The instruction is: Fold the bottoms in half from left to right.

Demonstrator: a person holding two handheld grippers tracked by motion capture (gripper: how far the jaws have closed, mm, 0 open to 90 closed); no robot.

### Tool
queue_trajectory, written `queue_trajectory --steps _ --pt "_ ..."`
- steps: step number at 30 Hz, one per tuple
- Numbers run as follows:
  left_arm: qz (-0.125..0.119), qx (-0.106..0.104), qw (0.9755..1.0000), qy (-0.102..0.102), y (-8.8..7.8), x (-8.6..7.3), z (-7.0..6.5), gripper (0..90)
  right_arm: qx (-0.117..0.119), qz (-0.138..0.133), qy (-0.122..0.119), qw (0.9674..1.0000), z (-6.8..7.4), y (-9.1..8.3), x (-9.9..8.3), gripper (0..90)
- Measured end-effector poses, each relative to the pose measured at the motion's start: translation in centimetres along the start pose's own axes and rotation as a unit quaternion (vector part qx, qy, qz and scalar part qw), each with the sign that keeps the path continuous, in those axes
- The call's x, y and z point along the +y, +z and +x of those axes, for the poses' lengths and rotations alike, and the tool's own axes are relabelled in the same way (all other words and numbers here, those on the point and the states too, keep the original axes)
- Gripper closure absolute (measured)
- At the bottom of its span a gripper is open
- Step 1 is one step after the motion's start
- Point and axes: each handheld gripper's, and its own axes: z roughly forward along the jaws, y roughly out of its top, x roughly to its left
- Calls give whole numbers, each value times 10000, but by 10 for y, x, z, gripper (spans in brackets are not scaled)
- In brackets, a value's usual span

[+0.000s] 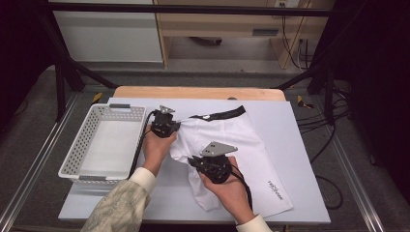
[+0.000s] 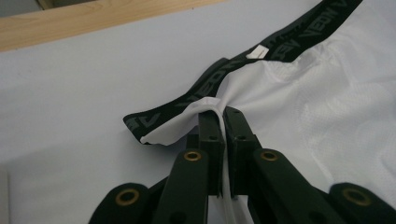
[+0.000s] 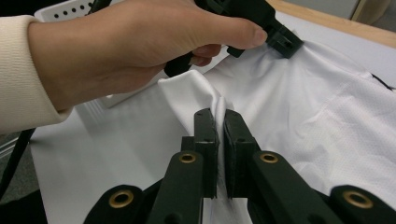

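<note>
1. The white shorts (image 1: 241, 145) are of mesh-like fabric with a black lettered waistband (image 2: 261, 51).
2. They lie partly spread on the table (image 1: 300, 121), waistband at the far side.
3. One leg, bearing a small dark print that is probably a logo, lies flat toward the near right corner.
4. The left part is bunched and lifted in folds.

Left gripper (image 2: 222, 114) clamped tight on a fold of the white shorts (image 2: 327, 107), just beside the black waistband (image 2: 261, 51), fabric bunching over the pale mat (image 2: 93, 84).
</note>
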Motion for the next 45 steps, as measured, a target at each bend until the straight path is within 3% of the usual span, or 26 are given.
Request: queue_trajectory --steps 13,19,22,34,45 --pt "-338 41 9993 119 -23 44 16 871 -73 -321 -20 9995 9 -1 51 862" --pt "-505 166 9986 85 -39 59 30 871 -105 -414 -166 9989 19 3 74 862" --pt "-564 230 9981 95 -46 64 35 871 -118 -490 -127 9986 20 5 81 862" --pt "-518 219 9982 188 -45 63 29 870 -52 -516 129 9986 15 4 75 862" --pt "-625 273 9977 10 -56 64 43 870 25 -541 121 9985 25 11 82 862"
